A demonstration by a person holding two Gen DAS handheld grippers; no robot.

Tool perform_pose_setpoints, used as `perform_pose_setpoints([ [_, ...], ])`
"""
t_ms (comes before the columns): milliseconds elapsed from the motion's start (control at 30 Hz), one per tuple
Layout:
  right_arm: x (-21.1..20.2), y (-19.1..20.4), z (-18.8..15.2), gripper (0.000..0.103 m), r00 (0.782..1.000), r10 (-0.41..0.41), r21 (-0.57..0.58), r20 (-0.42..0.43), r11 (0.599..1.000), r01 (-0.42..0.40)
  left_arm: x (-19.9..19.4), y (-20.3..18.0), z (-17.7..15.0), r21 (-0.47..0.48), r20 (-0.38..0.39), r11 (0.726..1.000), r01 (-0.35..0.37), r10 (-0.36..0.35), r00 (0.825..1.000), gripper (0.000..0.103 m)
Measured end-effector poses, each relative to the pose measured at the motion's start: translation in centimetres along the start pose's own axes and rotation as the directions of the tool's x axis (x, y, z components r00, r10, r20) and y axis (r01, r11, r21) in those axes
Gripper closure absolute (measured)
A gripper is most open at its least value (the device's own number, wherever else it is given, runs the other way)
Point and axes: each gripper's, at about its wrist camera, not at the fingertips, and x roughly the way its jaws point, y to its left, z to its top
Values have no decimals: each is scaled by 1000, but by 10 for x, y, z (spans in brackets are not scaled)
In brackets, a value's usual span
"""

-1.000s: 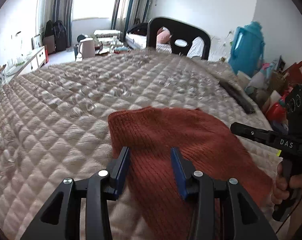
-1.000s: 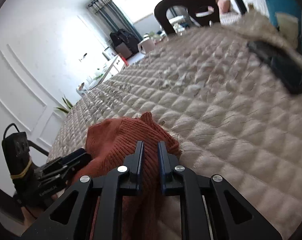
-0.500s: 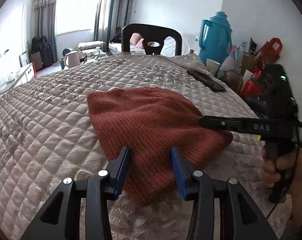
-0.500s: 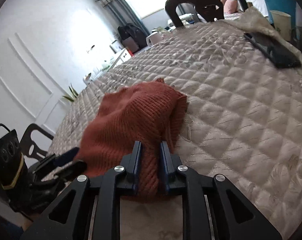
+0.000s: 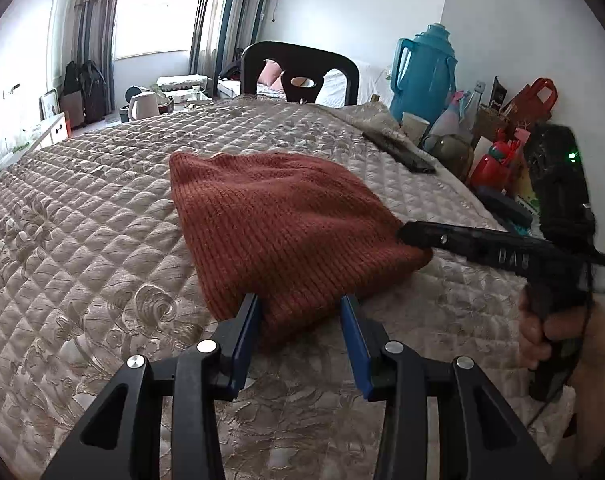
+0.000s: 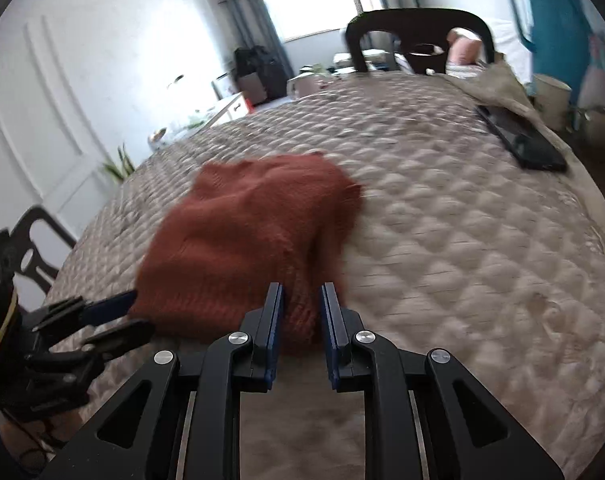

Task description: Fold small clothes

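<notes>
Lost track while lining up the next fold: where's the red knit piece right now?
The red knit piece lies flat on the quilted cover, just ahead of the open left tongs in the left view, with the black phone beyond it to the right.

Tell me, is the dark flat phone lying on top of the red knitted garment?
No, the phone lies on the bare quilt near the far right edge, well apart from the red knitted garment.
</notes>
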Motion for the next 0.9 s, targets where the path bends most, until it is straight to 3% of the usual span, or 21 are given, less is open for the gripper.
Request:
perform_pose_setpoints([
  [133,-15,-13,5,85,997,-65,35,35,997,63,-7,2,1,-23,10,1000,10,-10,1000,59],
  [267,-35,11,3,85,997,15,2,72,1000,-15,-18,2,8,-34,64,999,3,0,998,59],
  [367,-33,32,0,85,992,103,-41,66,994,-101,-3,3,7,-49,13,999,-16,17,1000,64],
  [533,11,26,-10,86,998,22,-50,-58,998,-25,6,-1,4,-42,-17,998,-54,53,998,65],
  [900,-15,34,2,83,998,62,-30,33,998,-61,-11,8,9,-78,12,994,-72,73,997,65],
])
